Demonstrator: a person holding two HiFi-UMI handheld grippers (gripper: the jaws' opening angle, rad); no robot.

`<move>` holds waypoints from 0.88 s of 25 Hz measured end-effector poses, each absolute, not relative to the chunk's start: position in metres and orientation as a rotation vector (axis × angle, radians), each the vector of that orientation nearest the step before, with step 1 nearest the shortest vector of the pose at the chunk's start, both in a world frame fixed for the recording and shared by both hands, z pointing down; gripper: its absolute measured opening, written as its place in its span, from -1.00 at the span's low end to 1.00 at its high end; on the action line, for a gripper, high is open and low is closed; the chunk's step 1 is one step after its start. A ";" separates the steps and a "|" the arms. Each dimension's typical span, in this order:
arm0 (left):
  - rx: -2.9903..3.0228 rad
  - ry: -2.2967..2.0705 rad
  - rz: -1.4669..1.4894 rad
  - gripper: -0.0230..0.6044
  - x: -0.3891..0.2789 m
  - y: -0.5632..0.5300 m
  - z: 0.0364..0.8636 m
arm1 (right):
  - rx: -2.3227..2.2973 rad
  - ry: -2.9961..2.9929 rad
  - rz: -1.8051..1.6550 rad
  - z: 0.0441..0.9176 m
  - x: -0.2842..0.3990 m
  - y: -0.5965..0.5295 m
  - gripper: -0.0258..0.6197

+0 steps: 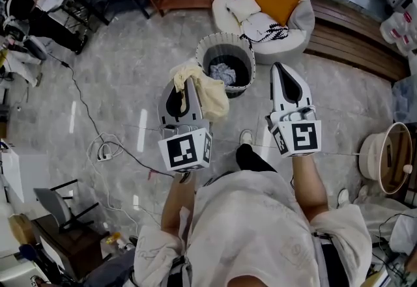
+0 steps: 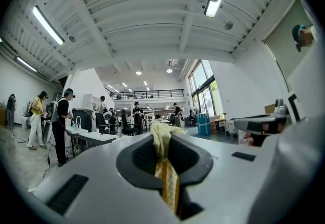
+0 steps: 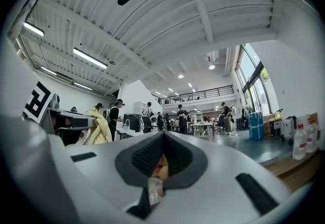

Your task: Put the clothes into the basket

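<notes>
Cloth [image 1: 212,94] in the air, off the floor. The left gripper [image 1: 187,92] has its jaws pinched nearly together on the pale yellow fabric. In the left gripper view a fold runs right between them, and the rest hangs off the tip on the basket side. This looks like the carry step: grasp made, drop not yet done.

The basket [image 1: 247,51] stands on the floor just ahead of both grippers. The cloth's free end sits near its rim, but not over the opening as far as the head view tells. One garment [image 1: 223,73] (bluish grey, crumpled) already lies at the bottom.

The right gripper [image 1: 279,69] is level alongside, jaws closed together, carrying no cloth.

The next move calls for the left gripper to come forward until the hanging cloth is clear over the opening. Then it should lower inside the rim and part the jaws. Released short, the trailing fold could catch on the rim.
</notes>
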State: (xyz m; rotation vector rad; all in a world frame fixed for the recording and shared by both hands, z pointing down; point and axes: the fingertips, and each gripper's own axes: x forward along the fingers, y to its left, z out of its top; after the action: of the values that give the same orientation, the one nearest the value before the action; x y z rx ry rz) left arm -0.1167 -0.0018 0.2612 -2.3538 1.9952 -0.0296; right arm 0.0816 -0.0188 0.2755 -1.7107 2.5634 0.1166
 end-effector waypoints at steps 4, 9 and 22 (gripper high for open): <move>-2.351 1.977 -0.046 -0.83 -0.092 -0.038 0.260 | -1.720 2.575 0.133 0.279 0.097 -0.053 -0.96; -2.356 1.979 -0.051 -0.83 -0.069 -0.075 0.260 | -1.721 2.555 0.105 0.282 0.121 -0.089 -0.96; -2.345 1.971 -0.069 -0.83 -0.035 -0.134 0.262 | -1.716 2.549 0.064 0.295 0.154 -0.149 -0.96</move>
State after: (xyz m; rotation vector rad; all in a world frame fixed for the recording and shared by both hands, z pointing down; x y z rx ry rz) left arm -0.0348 -0.1337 0.2622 -2.3451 1.9707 -0.0687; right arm 0.1539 -0.1495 0.2946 -1.7155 2.5492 0.0640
